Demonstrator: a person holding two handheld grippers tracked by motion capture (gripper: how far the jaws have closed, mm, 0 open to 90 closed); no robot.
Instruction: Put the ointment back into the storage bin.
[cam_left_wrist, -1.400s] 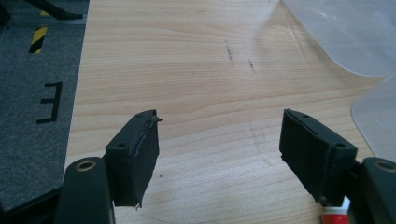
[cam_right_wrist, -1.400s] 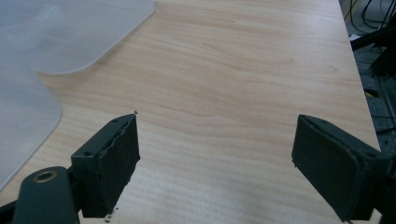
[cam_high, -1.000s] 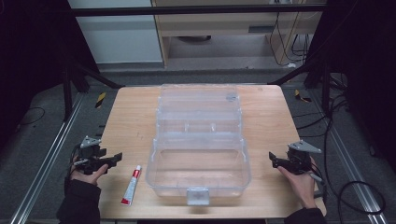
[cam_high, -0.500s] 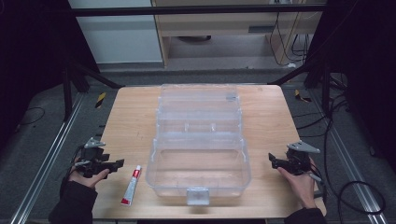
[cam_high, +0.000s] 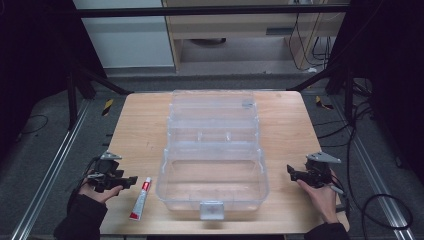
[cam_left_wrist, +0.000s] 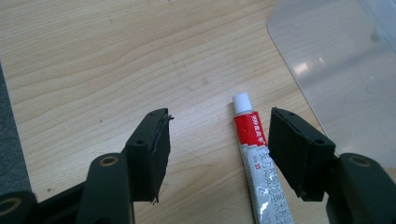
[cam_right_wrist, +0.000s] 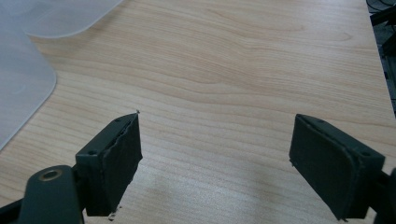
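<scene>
Closure of the left claw (cam_left_wrist: 217, 154) has just begun around the tube (cam_left_wrist: 259, 158) lying on the tabletop (cam_high: 135, 130) left of the clear box (cam_high: 212, 165), pads not yet touching, signalling an imminent grasp, while the right claw (cam_right_wrist: 215, 158) stays wide and empty.

— Colours on my side? My left gripper (cam_left_wrist: 215, 140) is matte black, brass-toned rivets at the joints. The tube (cam_left_wrist: 257, 158) by it: white cap, red band with white print, pale grey-white body with small dark lettering.

— And the counter (cam_high: 140, 130)?

— Light wood, fine wavy grain, a few darker streaks. The box (cam_high: 212, 150) is clear, colourless plastic, faintly frosted. My right gripper (cam_right_wrist: 215, 158) is black too. Floor (cam_high: 45, 150) dark grey; one yellow-and-black striped marker (cam_high: 107, 107).
</scene>
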